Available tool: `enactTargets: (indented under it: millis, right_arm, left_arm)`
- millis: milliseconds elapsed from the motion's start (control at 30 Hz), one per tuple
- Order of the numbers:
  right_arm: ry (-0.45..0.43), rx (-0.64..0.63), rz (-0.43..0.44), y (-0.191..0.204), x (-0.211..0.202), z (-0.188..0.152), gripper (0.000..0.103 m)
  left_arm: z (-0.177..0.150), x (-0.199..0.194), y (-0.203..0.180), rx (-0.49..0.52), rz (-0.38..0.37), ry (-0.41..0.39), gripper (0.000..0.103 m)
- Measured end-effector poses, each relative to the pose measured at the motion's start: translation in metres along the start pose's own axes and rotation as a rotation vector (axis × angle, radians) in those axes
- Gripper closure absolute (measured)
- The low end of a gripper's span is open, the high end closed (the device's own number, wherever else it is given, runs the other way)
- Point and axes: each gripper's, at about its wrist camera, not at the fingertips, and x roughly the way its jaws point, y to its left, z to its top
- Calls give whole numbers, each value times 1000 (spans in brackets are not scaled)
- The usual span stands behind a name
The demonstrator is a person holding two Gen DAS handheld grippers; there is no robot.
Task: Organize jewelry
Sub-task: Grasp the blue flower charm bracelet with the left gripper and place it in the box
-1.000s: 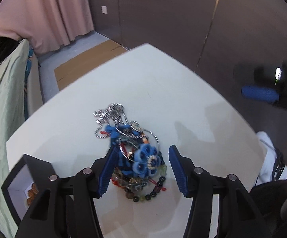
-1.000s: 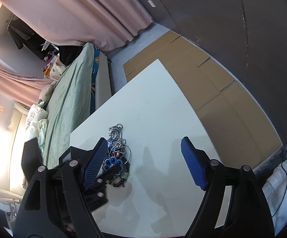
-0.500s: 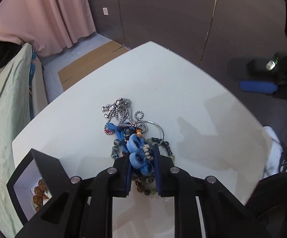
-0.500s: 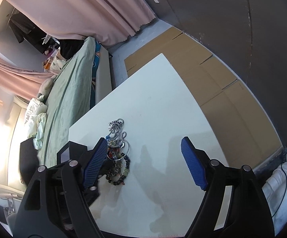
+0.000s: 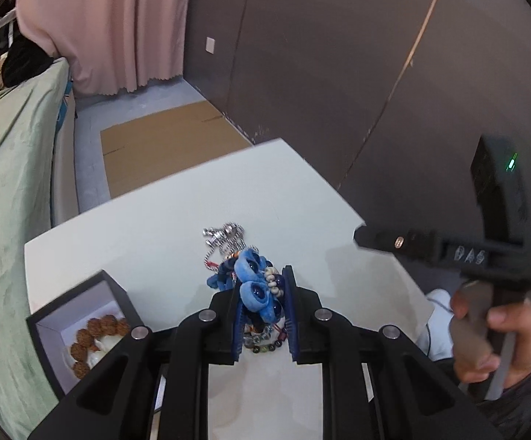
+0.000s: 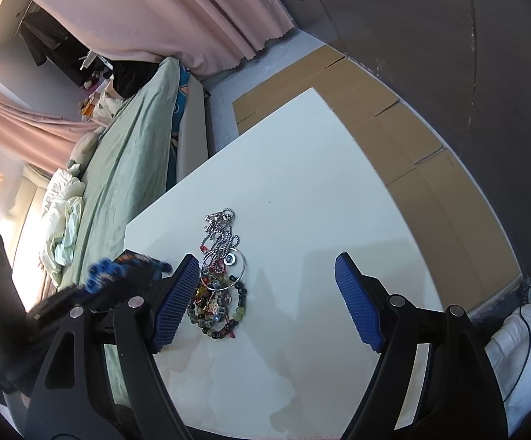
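Note:
My left gripper (image 5: 262,293) is shut on a blue fabric flower piece with dark beads (image 5: 254,289) and holds it above the white table (image 5: 155,227). Under it lies the rest of the jewelry pile: a silver chain (image 5: 225,234) and a string of dark and green beads (image 5: 265,346). In the right wrist view the pile (image 6: 216,304), with the chain (image 6: 221,227) and a thin silver hoop (image 6: 241,275), lies beside the left pad of my right gripper (image 6: 267,260). That gripper is open with nothing between its fingers. The lifted blue piece (image 6: 100,275) shows blurred at the left.
An open black box (image 5: 45,330) holding a brown bead bracelet (image 5: 93,333) stands at the table's left near corner. A hand (image 5: 500,333) holds the right gripper's handle at the right. A green-sheeted bed (image 6: 126,168) runs along the table's left; cardboard (image 6: 405,154) covers the floor beyond.
The left gripper closed on the blue flower piece and lifted it off the pile, up and toward the box side. The right gripper stayed open and still.

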Motion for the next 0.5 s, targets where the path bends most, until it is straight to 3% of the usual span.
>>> enactTargets:
  millis: [300, 500]
  right_arm:
    - [61, -60, 19, 24, 25, -9, 26]
    - [101, -173, -48, 47, 47, -18, 26]
  left_arm:
    - [1, -42, 24, -96, 1, -92, 87]
    - [-9, -66, 47, -174, 14, -130, 87]
